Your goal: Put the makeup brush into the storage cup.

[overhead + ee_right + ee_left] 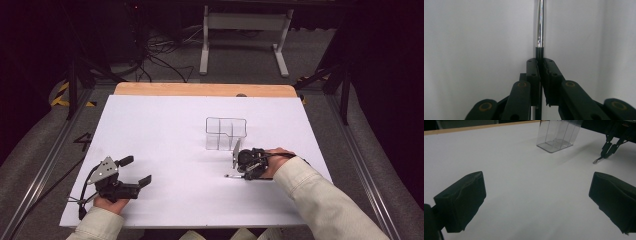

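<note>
right gripper (541,66) pinching pen (539,25), clear box (226,133) nearby

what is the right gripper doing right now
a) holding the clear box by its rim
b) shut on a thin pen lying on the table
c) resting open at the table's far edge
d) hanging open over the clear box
b: in the right gripper view the right gripper has its jaws pressed together on the dark end of a thin pen, which lies on the white table just in front of the clear box.
</note>
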The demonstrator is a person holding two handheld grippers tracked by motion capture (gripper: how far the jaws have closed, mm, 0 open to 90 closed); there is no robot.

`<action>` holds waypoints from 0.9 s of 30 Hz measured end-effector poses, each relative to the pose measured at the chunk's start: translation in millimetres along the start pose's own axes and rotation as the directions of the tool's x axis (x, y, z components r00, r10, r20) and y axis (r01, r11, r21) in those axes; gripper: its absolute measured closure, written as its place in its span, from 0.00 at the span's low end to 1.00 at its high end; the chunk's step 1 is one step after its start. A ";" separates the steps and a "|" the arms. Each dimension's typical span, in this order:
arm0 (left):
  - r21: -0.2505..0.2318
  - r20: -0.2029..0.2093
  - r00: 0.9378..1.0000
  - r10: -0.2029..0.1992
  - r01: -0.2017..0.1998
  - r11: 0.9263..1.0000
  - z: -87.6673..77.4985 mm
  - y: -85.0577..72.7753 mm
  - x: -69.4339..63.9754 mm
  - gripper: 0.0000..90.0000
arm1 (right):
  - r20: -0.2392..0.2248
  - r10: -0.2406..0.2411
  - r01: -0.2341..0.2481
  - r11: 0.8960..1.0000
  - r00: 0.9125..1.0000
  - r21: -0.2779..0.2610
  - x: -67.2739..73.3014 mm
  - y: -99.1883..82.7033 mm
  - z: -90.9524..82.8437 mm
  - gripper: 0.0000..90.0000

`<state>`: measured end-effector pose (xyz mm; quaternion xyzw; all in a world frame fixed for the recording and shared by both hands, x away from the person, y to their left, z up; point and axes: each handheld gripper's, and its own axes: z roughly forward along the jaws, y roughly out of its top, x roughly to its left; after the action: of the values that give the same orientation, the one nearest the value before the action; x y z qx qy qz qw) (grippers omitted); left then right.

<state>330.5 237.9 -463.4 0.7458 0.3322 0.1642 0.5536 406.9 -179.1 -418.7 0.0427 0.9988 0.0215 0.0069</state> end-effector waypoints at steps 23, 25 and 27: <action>0.002 -0.001 1.000 0.003 -0.003 1.000 0.0 0.0 0.2 0.02 | 0.060 0.050 -0.040 0.987 0.997 -0.153 7.0 -12.8 -40.0 0.94; 0.002 -0.001 1.000 0.003 -0.003 1.000 -0.1 0.1 0.2 0.02 | 0.066 0.051 -0.039 0.984 0.996 -0.171 8.1 -13.0 -44.4 0.94; 0.002 -0.001 1.000 0.003 -0.003 1.000 -0.1 0.1 0.2 0.02 | 0.071 0.055 -0.041 0.981 0.996 -0.190 8.7 -13.2 -48.0 0.94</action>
<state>330.6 238.1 -463.4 0.7466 0.3316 0.1650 0.5526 396.3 -193.4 -371.4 0.0666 0.9900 0.1147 0.0481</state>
